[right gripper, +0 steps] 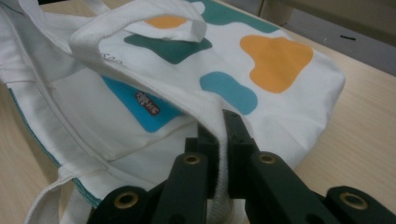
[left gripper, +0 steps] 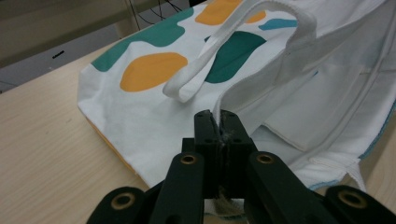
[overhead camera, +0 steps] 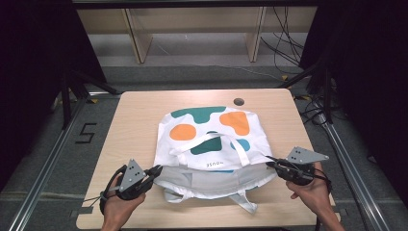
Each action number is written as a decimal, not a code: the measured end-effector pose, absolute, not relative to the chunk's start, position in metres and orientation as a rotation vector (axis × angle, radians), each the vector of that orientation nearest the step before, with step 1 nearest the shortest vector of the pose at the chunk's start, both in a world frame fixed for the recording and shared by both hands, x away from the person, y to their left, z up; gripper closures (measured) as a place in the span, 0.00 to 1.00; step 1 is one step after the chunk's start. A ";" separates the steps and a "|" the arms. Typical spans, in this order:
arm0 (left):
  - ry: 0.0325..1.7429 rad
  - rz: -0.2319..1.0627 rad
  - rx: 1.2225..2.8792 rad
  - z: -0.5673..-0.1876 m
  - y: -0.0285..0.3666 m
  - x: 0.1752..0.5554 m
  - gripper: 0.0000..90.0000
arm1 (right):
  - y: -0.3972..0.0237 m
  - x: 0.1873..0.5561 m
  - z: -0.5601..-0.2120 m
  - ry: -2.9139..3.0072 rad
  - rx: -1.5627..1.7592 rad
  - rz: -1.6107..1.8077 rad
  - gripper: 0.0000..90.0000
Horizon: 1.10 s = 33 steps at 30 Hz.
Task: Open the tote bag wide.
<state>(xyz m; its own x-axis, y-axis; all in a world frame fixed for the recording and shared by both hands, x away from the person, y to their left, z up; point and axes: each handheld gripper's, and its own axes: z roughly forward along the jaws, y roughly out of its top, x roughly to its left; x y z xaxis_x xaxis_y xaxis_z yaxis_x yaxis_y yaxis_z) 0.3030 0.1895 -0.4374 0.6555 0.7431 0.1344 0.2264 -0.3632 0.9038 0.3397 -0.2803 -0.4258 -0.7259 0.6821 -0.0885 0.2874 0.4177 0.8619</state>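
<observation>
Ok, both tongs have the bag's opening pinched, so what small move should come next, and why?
Probably lift both a little and ease them apart. The left tongs and the right tongs are each shut on the upper rim of the tote bag at opposite ends of its mouth, which gapes only slightly over the table. Spreading should pull the mouth open.
</observation>
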 end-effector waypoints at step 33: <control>0.575 0.780 1.548 -0.262 0.181 0.322 0.98 | -0.306 0.360 -0.244 1.960 0.730 1.465 0.99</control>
